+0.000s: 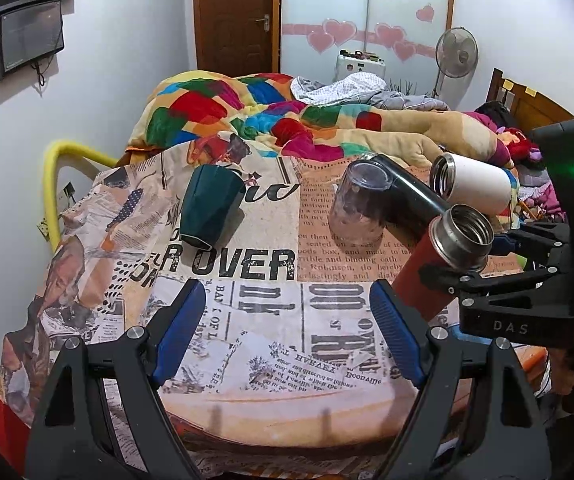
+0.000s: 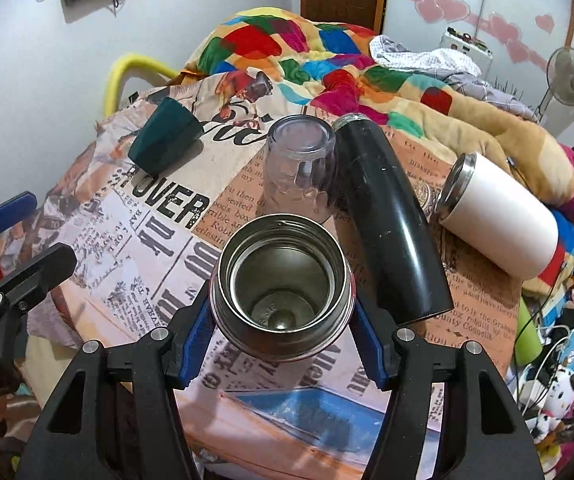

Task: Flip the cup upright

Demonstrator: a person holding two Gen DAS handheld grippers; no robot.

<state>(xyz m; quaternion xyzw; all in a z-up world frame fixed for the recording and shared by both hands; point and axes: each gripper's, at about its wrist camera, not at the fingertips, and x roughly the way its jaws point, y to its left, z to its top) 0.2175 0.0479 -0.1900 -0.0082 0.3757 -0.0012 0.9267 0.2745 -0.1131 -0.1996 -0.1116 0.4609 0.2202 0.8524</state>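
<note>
Closest to the right wrist camera, the right gripper (image 2: 283, 344) pinches a red steel flask (image 2: 281, 292) below its open mouth, tilted above the newspaper-print table cover (image 1: 271, 360). Empty, the left gripper (image 1: 287, 328) hangs with fingers spread wide. Beyond lie a black flask (image 2: 387, 216), a white flask (image 2: 499, 216), an inverted clear cup (image 2: 299, 168) and a dark green cup (image 2: 165, 140), seemingly mouth-down too.

The red steel-mouthed flask (image 2: 281, 292) tilts, open mouth up, lifted above the newsprint cloth (image 2: 159, 240).
</note>
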